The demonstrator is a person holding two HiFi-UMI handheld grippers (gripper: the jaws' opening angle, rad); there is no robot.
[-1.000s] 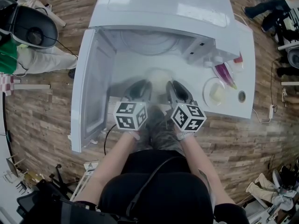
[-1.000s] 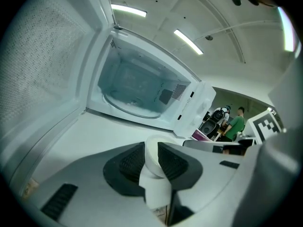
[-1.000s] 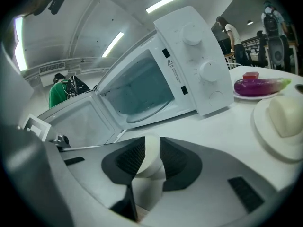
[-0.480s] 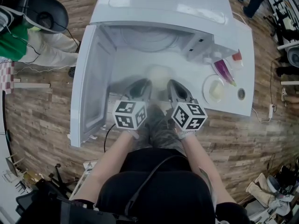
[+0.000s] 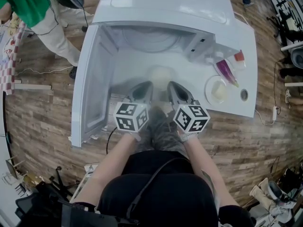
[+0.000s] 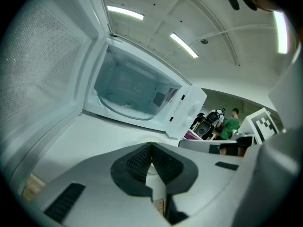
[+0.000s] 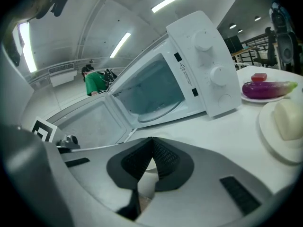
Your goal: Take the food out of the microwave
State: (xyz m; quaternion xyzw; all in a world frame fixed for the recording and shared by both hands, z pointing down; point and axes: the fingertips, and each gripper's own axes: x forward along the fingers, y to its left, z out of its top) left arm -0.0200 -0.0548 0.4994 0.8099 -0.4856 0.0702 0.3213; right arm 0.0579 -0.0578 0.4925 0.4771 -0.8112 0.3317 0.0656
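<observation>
The white microwave (image 5: 161,13) stands open, its door (image 5: 94,84) swung out to the left, and its cavity (image 6: 128,91) shows only the glass turntable. A pale round dish of food (image 5: 161,74) rests on the white table in front of it. My left gripper (image 5: 143,88) and right gripper (image 5: 171,88) sit side by side just short of the dish. In the left gripper view the left gripper (image 6: 151,145) has its pads together, with only the dish's white rim (image 6: 150,170) seen beyond them. The right gripper (image 7: 151,140) is likewise shut on nothing.
To the right of the microwave a plate (image 5: 227,72) carries a purple eggplant (image 7: 267,89) and a red piece. A second plate (image 5: 218,92) holds a pale lump (image 7: 289,119). A small round object (image 5: 244,95) lies beside it. A person in green (image 5: 28,4) stands at the upper left.
Both grippers' jaws have come together from open. The hands stay in place by the dish. The person in green has moved along the upper left.
</observation>
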